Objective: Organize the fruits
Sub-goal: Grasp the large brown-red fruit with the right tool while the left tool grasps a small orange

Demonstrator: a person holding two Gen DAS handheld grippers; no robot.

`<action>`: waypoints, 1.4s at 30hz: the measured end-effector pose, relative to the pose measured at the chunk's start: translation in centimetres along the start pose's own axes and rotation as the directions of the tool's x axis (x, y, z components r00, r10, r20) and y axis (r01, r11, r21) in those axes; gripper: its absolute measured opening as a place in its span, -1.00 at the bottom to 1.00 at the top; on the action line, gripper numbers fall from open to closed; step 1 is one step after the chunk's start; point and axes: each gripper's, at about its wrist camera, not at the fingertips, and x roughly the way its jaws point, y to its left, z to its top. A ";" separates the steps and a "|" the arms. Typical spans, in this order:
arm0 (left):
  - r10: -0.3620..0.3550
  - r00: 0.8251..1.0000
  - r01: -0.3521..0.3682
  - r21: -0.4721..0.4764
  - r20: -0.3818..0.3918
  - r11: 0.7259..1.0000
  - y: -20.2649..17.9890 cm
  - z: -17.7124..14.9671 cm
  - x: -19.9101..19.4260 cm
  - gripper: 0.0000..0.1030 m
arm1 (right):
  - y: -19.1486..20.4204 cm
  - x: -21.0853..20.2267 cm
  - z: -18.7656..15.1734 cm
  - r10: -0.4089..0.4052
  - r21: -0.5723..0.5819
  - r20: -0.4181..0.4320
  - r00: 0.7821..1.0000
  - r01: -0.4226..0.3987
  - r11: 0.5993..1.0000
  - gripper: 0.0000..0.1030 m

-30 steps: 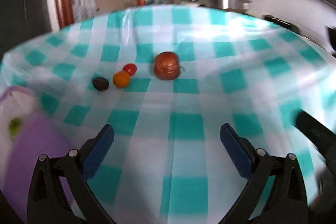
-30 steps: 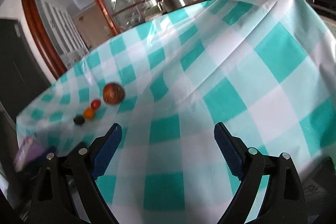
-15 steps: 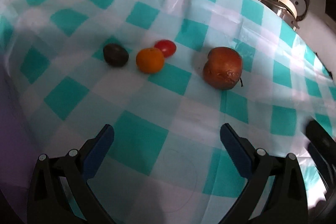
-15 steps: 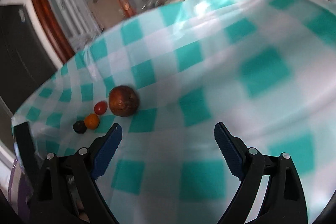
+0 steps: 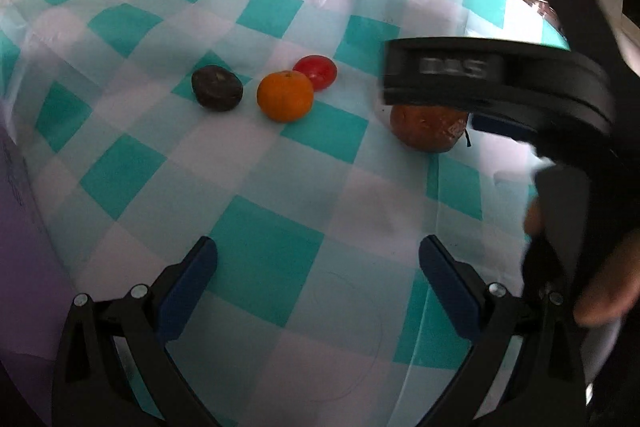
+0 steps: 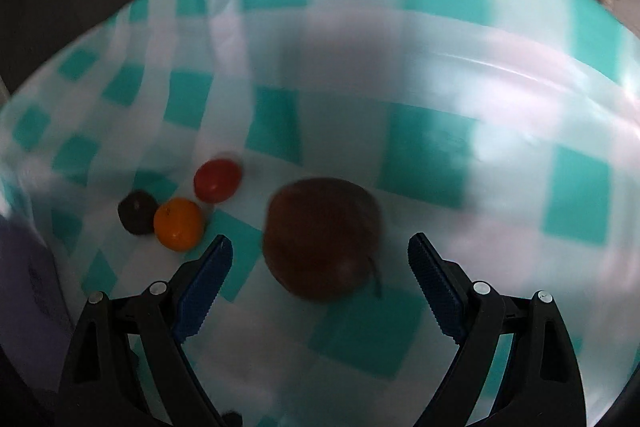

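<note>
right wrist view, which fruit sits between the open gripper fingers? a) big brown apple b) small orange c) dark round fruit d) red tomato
a: the big brown apple sits in line between the fingers of the open right gripper, not yet clamped, while the small orange, red tomato and dark round fruit lie off to its left.

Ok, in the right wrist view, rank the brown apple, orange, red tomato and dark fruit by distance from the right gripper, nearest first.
1. Brown apple: right ahead of the open right gripper, partly between its fingers.
2. Orange: left, just beyond the left fingertip.
3. Red tomato and dark fruit: too close to call; the tomato lies farther back, the dark fruit farthest left.
</note>
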 end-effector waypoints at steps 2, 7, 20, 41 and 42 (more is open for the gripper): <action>-0.001 1.000 0.001 0.001 0.001 1.000 0.0 -0.1 0.0 0.96 | 0.6 1.1 0.4 -0.019 -0.034 -0.025 1.000 0.018 0.999 0.67; -0.004 1.000 0.004 0.001 0.002 1.000 0.0 -0.1 0.1 0.96 | 0.9 3.4 -0.2 -0.063 -0.074 -0.051 0.997 0.059 0.996 0.57; -0.013 1.000 0.013 0.013 0.001 1.000 -0.2 0.2 0.4 0.96 | -5.1 -3.5 -7.1 -0.048 0.142 0.121 0.991 0.031 0.989 0.22; 0.040 0.999 -0.038 0.061 -0.022 0.997 -1.1 0.0 0.9 0.97 | -8.9 -10.3 -16.4 -0.121 0.533 0.293 0.948 -0.057 0.844 0.23; 0.055 0.998 -0.053 0.075 -0.029 0.996 -1.3 0.1 1.1 0.97 | -9.1 -10.3 -16.5 -0.113 0.539 0.296 0.949 -0.068 0.839 0.23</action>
